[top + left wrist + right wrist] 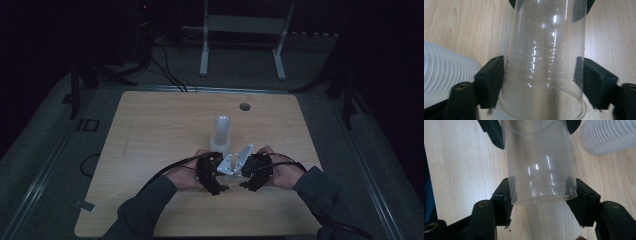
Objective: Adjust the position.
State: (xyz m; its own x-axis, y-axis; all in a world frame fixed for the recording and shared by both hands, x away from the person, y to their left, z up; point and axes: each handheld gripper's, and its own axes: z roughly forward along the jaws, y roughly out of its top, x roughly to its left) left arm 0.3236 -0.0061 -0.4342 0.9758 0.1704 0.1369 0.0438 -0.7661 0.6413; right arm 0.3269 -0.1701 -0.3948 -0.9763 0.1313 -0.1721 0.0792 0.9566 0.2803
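A clear plastic cup lies level just above the wooden table, between my two grippers, which face each other. My right gripper is shut on the cup's narrow base, both pads pressed to its sides. My left gripper straddles the wide rim end. Its pads stand right at the cup's walls and the rim keeps its round shape, so I read it as open. In the high view the left gripper and right gripper meet near the table's front middle.
A stack of translucent ribbed cups stands just behind the hands, and the stack also lies close beside the held cup. A round hole is at the table's far edge. A white stand and cables sit on the floor beyond.
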